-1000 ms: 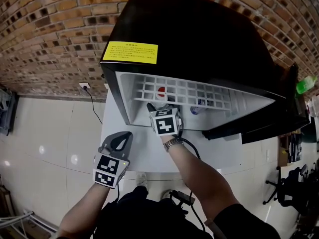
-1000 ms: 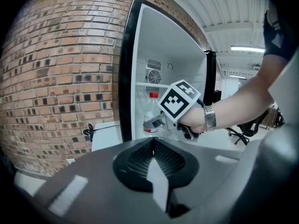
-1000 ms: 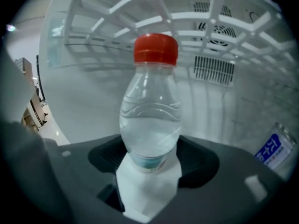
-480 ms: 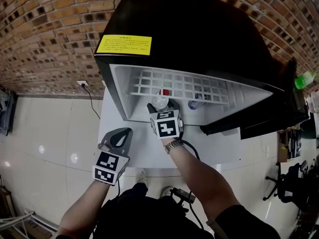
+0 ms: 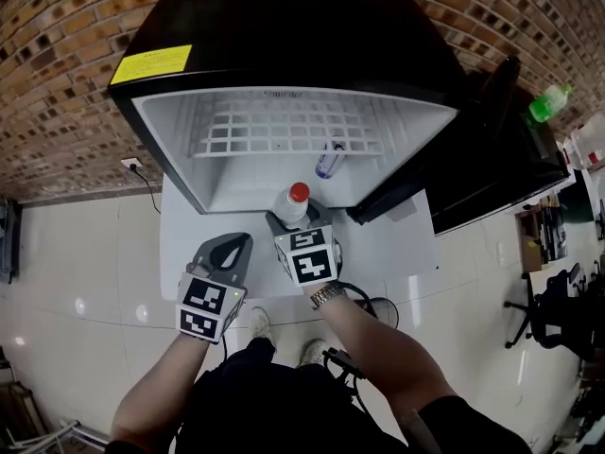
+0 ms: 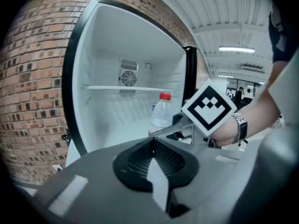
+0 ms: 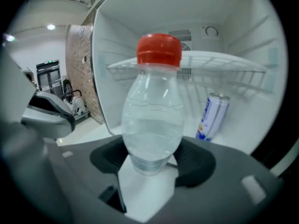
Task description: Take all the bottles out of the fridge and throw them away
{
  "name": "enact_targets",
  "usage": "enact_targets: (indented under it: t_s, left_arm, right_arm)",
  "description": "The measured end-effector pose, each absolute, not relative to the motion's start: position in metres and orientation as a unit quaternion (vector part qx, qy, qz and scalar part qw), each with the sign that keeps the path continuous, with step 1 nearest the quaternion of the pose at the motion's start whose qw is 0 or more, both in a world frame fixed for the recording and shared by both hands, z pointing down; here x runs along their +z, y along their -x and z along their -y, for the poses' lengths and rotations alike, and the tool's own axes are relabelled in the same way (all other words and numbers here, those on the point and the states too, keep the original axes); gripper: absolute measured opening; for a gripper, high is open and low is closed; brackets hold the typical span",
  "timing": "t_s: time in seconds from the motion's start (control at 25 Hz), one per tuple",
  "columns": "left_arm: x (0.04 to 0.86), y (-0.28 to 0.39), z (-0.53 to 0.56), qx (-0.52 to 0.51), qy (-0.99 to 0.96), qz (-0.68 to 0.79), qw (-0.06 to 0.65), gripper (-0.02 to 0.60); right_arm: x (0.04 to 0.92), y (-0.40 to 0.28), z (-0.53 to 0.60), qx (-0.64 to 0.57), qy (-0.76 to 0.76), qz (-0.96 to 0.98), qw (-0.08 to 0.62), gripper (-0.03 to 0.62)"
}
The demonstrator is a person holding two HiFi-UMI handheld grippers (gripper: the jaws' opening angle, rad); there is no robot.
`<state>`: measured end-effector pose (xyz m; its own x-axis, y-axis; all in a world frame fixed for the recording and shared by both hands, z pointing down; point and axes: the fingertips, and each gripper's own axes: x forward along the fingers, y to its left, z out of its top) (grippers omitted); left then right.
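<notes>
There is one black fridge (image 5: 284,26), one clear red-capped plastic bottle (image 5: 290,204) at its open front, one blue-and-white can (image 5: 330,159) and one white wire shelf (image 5: 284,127) inside it, and one green bottle (image 5: 546,103) right of it.

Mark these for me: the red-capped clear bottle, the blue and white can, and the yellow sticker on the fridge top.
Clear plastic bottle with red cap (image 7: 152,120): right gripper view, middle of the body.
Blue and white metal can (image 7: 212,117): right gripper view, side wall.
Yellow rectangular sticker (image 5: 151,64): head view, sticker's centre.

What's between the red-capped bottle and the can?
Only bare white fridge lining separates the clear red-capped plastic bottle from the blue-and-white can, per the right gripper view.
</notes>
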<state>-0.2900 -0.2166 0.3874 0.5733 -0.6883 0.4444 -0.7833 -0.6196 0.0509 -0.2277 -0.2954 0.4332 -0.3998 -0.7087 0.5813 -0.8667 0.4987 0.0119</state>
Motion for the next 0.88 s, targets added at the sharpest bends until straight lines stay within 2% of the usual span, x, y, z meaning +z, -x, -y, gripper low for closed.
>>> enact_targets:
  t_s: [0.36, 0.88]
  left_arm:
    - [0.389, 0.199, 0.186, 0.202, -0.905, 0.356, 0.113, 0.003]
    - [0.411, 0.02, 0.107, 0.228, -0.941, 0.232, 0.095, 0.003]
  right_arm:
    - [0.42, 0.142, 0.224, 0.168, -0.513, 0.803, 0.253, 0.299]
    - [0.442, -0.035, 0.11, 0.215, -0.588, 0.739, 0.249, 0.299]
